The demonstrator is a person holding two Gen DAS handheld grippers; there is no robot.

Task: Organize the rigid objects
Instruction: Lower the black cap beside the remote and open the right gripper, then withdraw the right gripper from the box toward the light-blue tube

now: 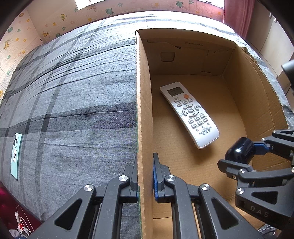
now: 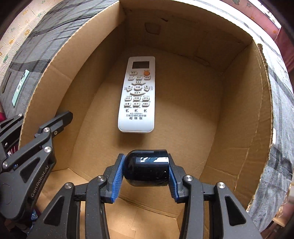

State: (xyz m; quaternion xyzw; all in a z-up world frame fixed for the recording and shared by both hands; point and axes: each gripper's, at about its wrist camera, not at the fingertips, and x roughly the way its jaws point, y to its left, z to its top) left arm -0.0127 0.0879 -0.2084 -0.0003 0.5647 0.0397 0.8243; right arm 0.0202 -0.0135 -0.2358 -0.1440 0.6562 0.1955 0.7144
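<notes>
An open cardboard box (image 1: 145, 103) (image 2: 238, 117) sits on a grey plaid bed. A white air-conditioner remote (image 1: 190, 113) (image 2: 138, 93) lies face up on the box floor. My left gripper (image 1: 145, 176) (image 2: 60, 117) is shut on the box's left wall, one finger on each side. My right gripper (image 2: 146, 168) (image 1: 244, 156) is shut on a glossy dark-blue rounded case (image 2: 147, 169) (image 1: 239, 150) and holds it inside the box, above the floor, near the remote's lower end.
A mint-green phone (image 1: 16, 154) (image 2: 20, 85) lies on the bed left of the box. The grey plaid bedding (image 1: 73, 92) spreads to the left. Cartoon-patterned wall (image 1: 55, 20) stands behind; a pink curtain (image 1: 237, 14) hangs at the far right.
</notes>
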